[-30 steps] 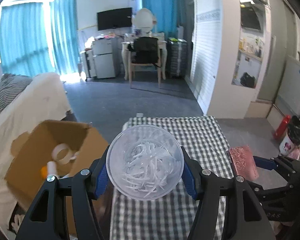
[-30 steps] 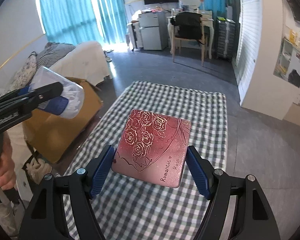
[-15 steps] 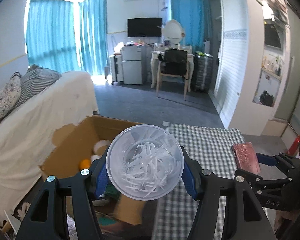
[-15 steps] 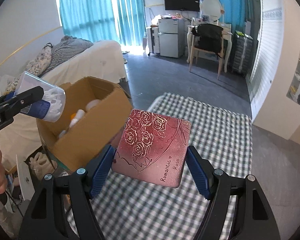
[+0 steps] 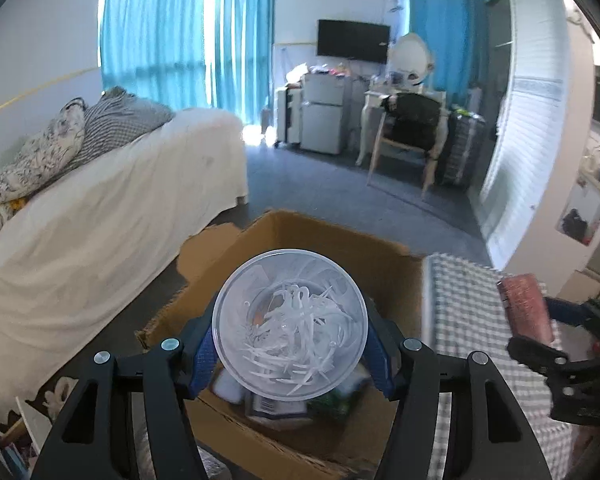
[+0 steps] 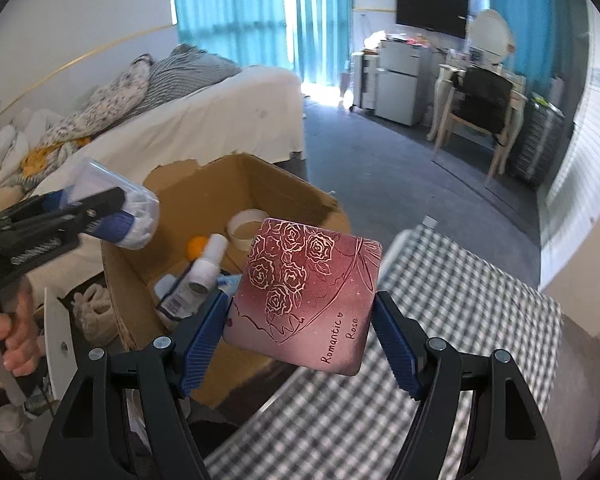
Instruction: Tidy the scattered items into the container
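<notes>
My left gripper (image 5: pixel 290 350) is shut on a clear round tub (image 5: pixel 290 324) full of thin white plastic picks, held above the open cardboard box (image 5: pixel 340 240). The same tub (image 6: pixel 134 216) shows at the left of the right wrist view, over the box's near-left corner. My right gripper (image 6: pixel 300 320) is shut on a dark red square tin with gold roses (image 6: pixel 304 296), hanging over the box's (image 6: pixel 228 176) right wall, beside the checked table (image 6: pixel 440 360). Inside the box lie a tape roll (image 6: pixel 246 226), an orange ball (image 6: pixel 198 246) and a white bottle (image 6: pixel 208 264).
A bed under a white cover (image 5: pixel 100 216) runs along the left, close to the box. A hand (image 6: pixel 4 332) grips the left tool's handle. A chair and desk (image 5: pixel 412 132) and a small fridge (image 5: pixel 322 116) stand across the grey floor.
Both grippers have swung left from over the checked table to the cardboard box, each keeping its item. The box now sits under the tub and beside the tin.
</notes>
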Demonstrator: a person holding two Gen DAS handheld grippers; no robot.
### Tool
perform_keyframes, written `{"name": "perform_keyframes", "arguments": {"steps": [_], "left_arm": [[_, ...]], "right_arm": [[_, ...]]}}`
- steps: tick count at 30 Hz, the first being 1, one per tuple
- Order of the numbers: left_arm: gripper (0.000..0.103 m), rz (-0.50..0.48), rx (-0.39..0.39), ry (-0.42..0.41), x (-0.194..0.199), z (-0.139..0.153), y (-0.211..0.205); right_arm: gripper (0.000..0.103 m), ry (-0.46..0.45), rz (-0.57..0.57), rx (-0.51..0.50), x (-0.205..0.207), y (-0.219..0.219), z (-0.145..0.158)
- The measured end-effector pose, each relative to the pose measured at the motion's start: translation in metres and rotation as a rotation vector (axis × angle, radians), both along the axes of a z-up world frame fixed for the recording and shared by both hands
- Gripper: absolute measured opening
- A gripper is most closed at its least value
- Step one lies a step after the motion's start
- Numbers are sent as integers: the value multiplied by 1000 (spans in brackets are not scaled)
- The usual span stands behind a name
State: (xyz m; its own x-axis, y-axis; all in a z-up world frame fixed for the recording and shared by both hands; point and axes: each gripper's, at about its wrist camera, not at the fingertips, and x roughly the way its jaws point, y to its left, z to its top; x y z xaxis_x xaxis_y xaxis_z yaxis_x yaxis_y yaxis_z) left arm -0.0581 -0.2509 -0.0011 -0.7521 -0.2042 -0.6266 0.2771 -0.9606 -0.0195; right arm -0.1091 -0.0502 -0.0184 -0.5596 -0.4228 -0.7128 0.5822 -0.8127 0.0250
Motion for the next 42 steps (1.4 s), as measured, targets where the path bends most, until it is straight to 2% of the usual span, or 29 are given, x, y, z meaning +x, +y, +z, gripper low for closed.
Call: {"name": "perform_keyframes", "arguments": {"steps": [8,11,12,14,22,28,30,32,33,39,40,42], "left_arm": [[63,31,-4,-75,-34,-38,-21],[68,50,1,-90,-38,-46,-34],[74,55,-2,-89,-38,-47,-38],[79,65,-7,-79,-36,-46,-42],[82,96,-3,-54,-24,-36,-58],[83,116,-3,-50,-17,-33,-67],[83,122,-3,-50,-15,-32,-69],[83,128,0,-48,-12,-32,-71],[83,130,2,-47,-11,-32,-72],[84,132,12,-43,-8,-30,-72],[85,130,17,-39,-8,-29,-72],[96,132,25,-24,-5,-26,-69]], "right_arm": [[73,-20,58,20,-35,-42,-16],[73,-38,84,27,-44,-56,-25],[73,-45,94,31,-46,-61,-29],[73,-62,116,41,-51,-73,-38],[73,-119,179,74,-57,-108,-69],[74,-155,176,74,-62,-117,-82],[75,-149,168,75,-63,-118,-83],[86,-138,157,73,-63,-118,-81],[88,-132,151,70,-62,-118,-79],[93,-101,115,58,-59,-108,-67],[93,-96,108,54,-58,-104,-64],[93,-85,85,47,-54,-93,-58]]}}
